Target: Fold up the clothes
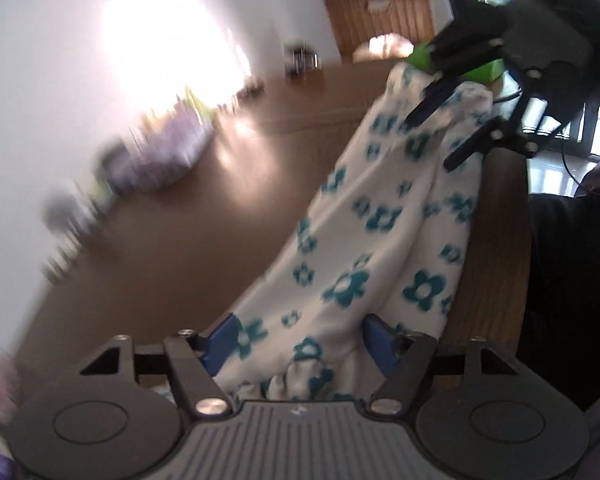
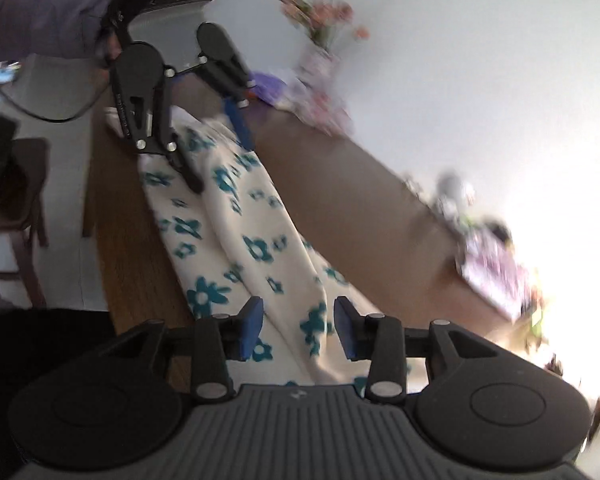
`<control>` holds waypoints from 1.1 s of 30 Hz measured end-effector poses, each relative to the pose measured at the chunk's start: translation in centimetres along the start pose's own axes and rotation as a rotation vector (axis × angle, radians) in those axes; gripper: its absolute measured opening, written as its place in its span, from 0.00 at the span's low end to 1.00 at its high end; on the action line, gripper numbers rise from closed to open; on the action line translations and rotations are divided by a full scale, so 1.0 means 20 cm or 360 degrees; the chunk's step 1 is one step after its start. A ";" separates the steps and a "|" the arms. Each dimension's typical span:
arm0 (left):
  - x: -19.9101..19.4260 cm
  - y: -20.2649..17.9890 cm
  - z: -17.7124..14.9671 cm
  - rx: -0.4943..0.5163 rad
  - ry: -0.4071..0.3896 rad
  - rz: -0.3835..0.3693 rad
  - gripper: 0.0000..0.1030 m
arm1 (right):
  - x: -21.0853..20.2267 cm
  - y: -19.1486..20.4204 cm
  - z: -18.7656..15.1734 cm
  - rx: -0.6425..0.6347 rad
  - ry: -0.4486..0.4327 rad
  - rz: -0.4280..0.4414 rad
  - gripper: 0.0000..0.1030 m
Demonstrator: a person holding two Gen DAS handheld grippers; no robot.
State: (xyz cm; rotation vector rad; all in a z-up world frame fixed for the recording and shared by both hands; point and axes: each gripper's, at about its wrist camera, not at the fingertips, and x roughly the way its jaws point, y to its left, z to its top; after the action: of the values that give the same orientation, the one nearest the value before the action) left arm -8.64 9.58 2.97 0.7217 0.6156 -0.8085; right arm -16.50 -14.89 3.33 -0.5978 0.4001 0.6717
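A white fleece cloth [image 1: 364,240] with teal flowers is stretched lengthwise between my two grippers above a brown wooden table [image 1: 220,220]. In the left wrist view my left gripper [image 1: 302,342] has its blue pads pressed on a gathered end of the cloth. My right gripper [image 1: 430,142] holds the far end at the upper right, near the table edge. In the right wrist view the cloth [image 2: 260,240] runs from my right gripper [image 2: 298,328] up to my left gripper [image 2: 222,165]. Both views are blurred by motion.
Blurred flowers in a vase [image 2: 320,60] and small clutter [image 1: 160,160] line the table's far side by the white wall. A dark chair [image 2: 24,184] stands off the table's end. A wooden door [image 1: 380,12] is behind. A lilac sleeve [image 2: 40,0] holds the left gripper.
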 end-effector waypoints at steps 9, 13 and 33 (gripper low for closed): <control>-0.09 -0.24 -0.18 -0.0259 -0.0273 0.0617 0.11 | 0.05 -0.11 -0.09 0.0508 0.0046 -0.0125 0.22; -0.07 -0.41 -0.27 -0.0243 -0.0310 0.0703 0.12 | 0.09 -0.13 -0.15 0.0634 0.0055 -0.0165 0.06; -0.35 -0.16 -0.25 -0.0979 -0.0765 0.0439 0.75 | 0.01 -0.20 -0.24 0.0824 -0.0131 -0.0135 0.22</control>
State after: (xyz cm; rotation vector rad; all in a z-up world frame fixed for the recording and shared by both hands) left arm -16.15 14.70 3.95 0.0345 0.2878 -0.4668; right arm -14.46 -20.33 1.14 -0.0946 0.4482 0.4825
